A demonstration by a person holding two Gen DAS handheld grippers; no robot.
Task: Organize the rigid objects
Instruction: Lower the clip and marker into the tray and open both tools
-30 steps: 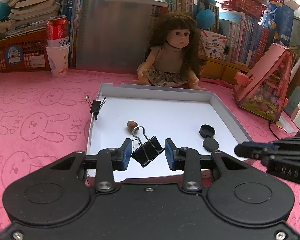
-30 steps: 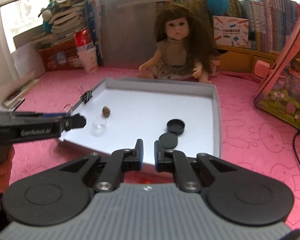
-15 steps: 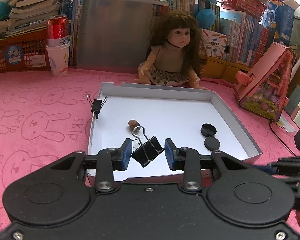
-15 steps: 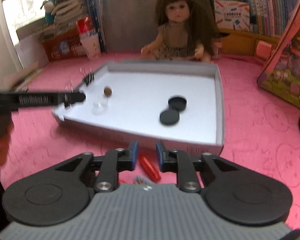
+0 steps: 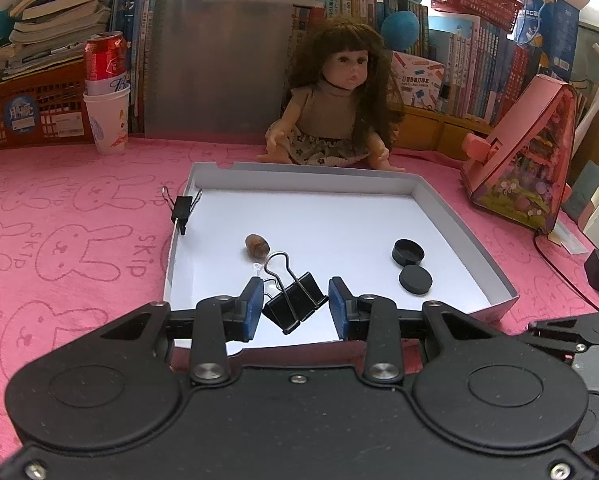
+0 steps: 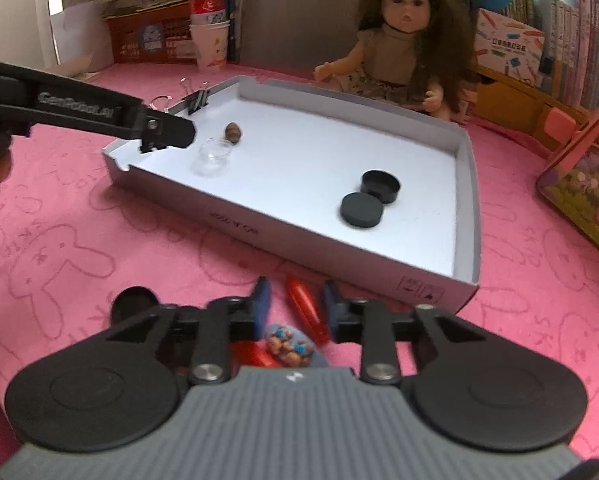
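Note:
A white shallow box lies on the pink cloth. In it are a brown nut, two black round lids and a clear small jar. My left gripper is shut on a black binder clip, held over the box's near left part. Another binder clip is clipped on the box's left wall. My right gripper is open, fingers either side of a red pen-like object on the cloth before the box.
A doll sits behind the box. A cup with a red can stands back left, a pink toy house on the right. A printed oval item and a black lid lie near the right gripper.
The right gripper pulled back out of the box, lowered to the cloth and opened around the red object. The left gripper still holds the clip in the same place.

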